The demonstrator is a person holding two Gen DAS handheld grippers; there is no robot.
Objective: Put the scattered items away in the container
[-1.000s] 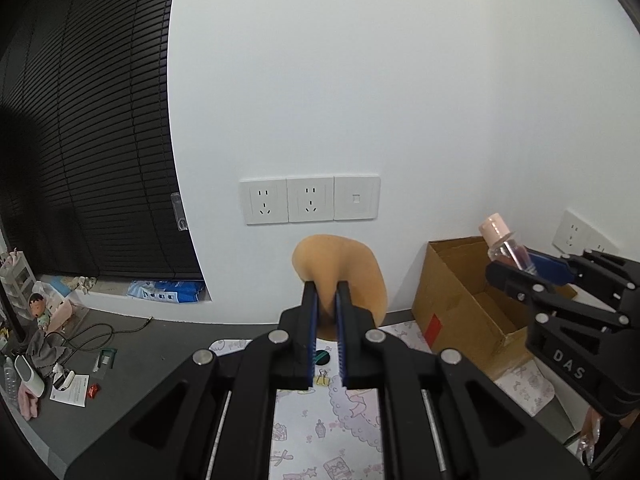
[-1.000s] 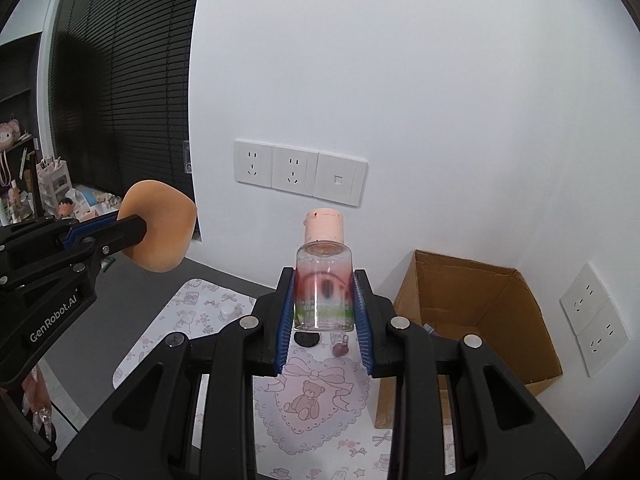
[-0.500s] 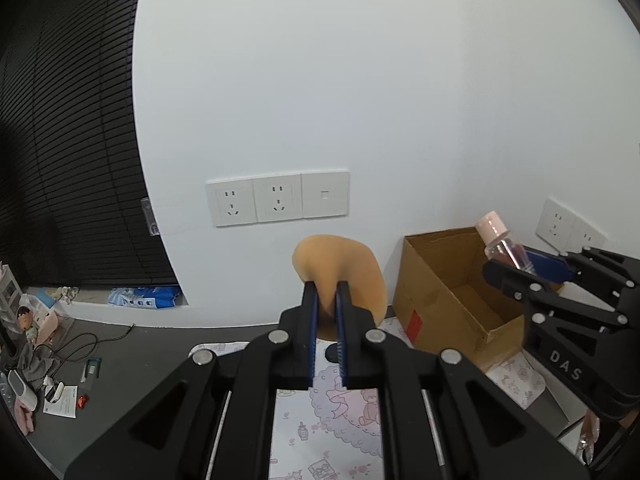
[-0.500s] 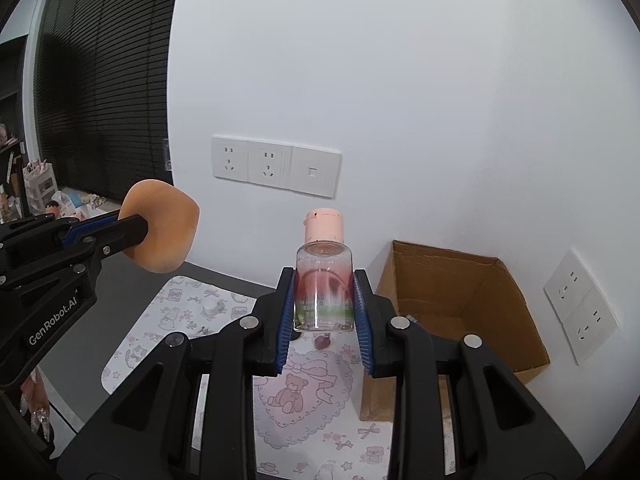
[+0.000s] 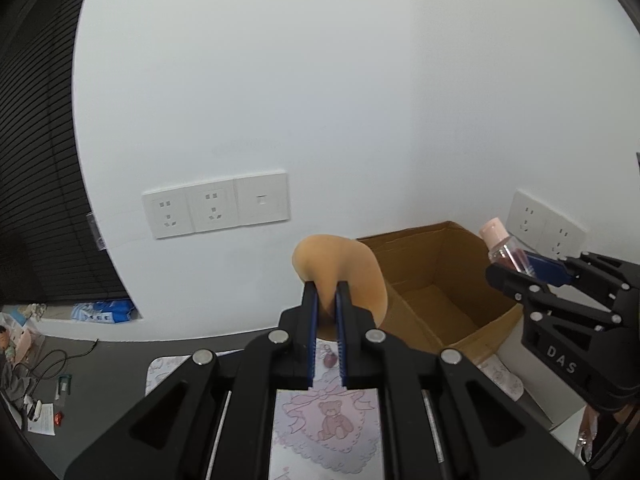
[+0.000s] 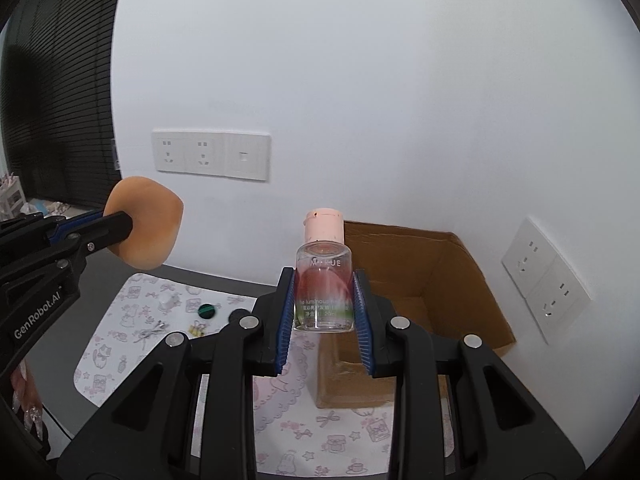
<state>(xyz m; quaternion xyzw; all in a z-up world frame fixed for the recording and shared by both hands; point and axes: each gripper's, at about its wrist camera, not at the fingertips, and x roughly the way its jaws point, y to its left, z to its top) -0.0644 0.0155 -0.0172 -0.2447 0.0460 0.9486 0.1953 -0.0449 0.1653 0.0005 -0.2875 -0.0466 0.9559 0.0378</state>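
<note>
Patterned mat [image 6: 132, 344] on dark worktop [image 5: 120, 364], white wall behind. Cardboard box [image 6: 452, 280] open, contents unseen. Left claw [image 5: 327, 300] clamping sponge [image 5: 340, 264]; right claw [image 6: 324, 300] clamping bottle [image 6: 324, 280].

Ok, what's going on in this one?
A person is tidying small items into a cardboard box. The left hand-held gripper is shut on a tan makeup sponge; the right hand-held gripper grips a small clear bottle with a pink cap. Both are near the box, nothing dropped yet.

Place: a room in a home
Wall: white, with wall sockets [image 6: 211, 155] at 10 o'clock
Window: dark slatted blinds [image 5: 36, 160] at 9 o'clock
Surface: patterned teddy-bear mat [image 6: 132, 320]
Floor: clutter, cables [image 5: 48, 364] at 8 o'clock
</note>
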